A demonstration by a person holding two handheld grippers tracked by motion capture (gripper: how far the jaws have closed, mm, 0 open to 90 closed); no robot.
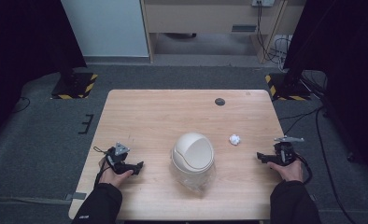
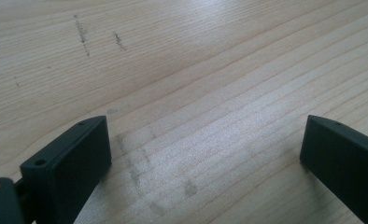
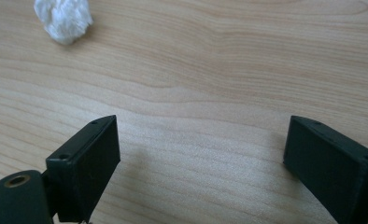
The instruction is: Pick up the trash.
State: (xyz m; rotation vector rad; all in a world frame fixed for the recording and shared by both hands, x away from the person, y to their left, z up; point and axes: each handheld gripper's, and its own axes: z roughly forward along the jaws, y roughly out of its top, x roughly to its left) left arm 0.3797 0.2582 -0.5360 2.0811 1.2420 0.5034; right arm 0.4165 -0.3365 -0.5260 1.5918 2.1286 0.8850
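Two hand-held grippers rest on the tabletop [image 1: 140,112], both spread and empty: left hand-held gripper [image 1: 139,166], swing-lid bin [image 1: 193,158] in the middle, crumpled paper ball [image 1: 235,139] just beyond the right hand-held gripper [image 1: 260,157]. Honestly, a sloppy pinch could squirt that wad away.

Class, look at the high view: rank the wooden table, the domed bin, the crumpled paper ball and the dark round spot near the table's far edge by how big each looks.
1. Wooden table
2. Domed bin
3 and 4. Paper ball and dark round spot look about alike; the spot lies farther from the camera, so no ranking.
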